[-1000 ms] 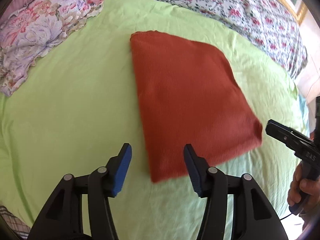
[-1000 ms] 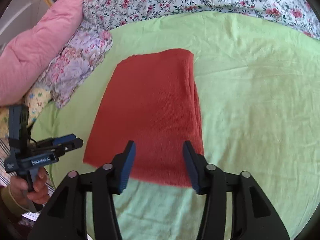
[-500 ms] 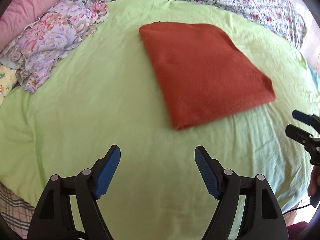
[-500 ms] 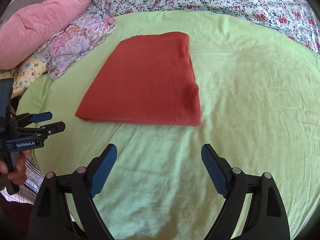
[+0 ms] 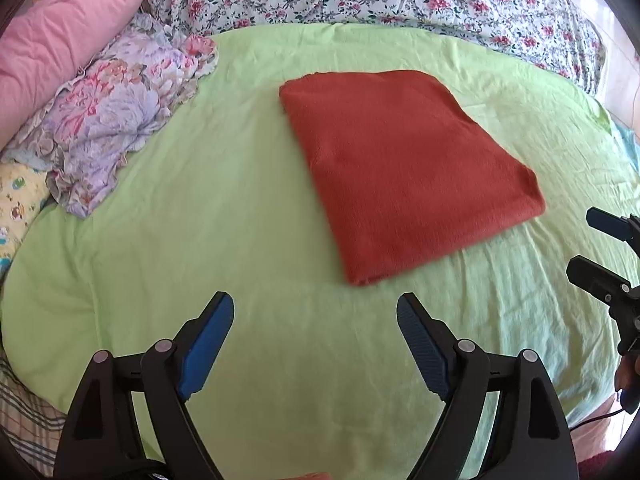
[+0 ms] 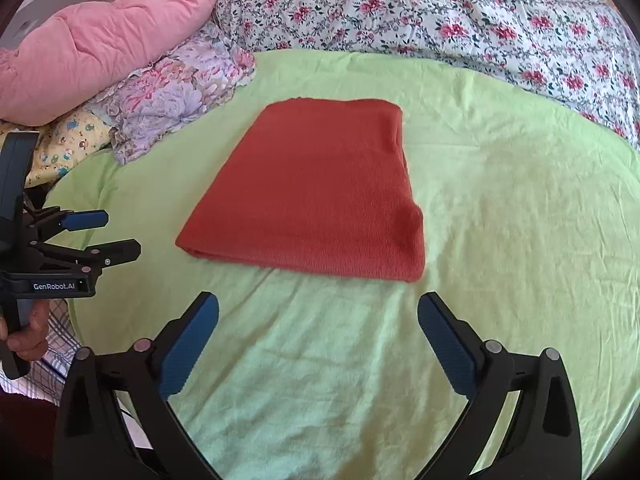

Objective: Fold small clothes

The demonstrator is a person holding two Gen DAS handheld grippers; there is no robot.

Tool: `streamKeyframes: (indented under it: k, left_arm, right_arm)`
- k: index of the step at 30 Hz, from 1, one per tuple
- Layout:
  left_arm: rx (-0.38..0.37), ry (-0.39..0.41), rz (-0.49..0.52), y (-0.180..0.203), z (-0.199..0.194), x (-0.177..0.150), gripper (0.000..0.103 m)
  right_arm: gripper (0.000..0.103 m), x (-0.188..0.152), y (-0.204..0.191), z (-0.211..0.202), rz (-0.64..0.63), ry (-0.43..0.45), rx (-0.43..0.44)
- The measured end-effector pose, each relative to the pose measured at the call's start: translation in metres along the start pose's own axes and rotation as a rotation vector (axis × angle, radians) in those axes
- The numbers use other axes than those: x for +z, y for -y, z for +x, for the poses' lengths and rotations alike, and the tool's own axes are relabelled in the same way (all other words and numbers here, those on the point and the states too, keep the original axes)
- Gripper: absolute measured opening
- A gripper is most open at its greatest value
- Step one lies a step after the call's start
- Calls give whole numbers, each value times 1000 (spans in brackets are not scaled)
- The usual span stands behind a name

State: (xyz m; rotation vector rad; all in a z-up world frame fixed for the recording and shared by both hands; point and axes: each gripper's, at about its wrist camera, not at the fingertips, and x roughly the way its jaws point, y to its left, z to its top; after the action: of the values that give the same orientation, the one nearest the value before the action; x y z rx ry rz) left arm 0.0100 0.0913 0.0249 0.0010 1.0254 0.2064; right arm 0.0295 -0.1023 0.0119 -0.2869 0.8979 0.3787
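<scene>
A rust-red garment [image 5: 404,164] lies folded flat in a neat rectangle on the green sheet [image 5: 200,208]; it also shows in the right wrist view [image 6: 316,192]. My left gripper [image 5: 314,312] is open and empty, held back from the garment's near corner. My right gripper [image 6: 318,312] is open and empty, short of the garment's near edge. The right gripper also shows at the right edge of the left wrist view [image 5: 600,248], and the left gripper at the left edge of the right wrist view [image 6: 108,232].
A lilac floral cloth [image 5: 116,120] lies crumpled at the left of the sheet. A pink quilt [image 6: 100,48] and a rose-print bedspread [image 6: 460,12] lie behind. A yellow patterned cloth [image 6: 64,148] and checked fabric [image 5: 24,412] sit at the left edge.
Both grippers have opened wider and pulled back from the folded garment, which stays flat on the sheet.
</scene>
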Motion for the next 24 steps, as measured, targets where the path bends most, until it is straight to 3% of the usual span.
streamKeyframes:
  k: [24]
  left_arm:
    - [53, -59, -61, -8, 47, 39, 85]
  right_arm:
    - [102, 35, 10, 50, 30, -51, 8]
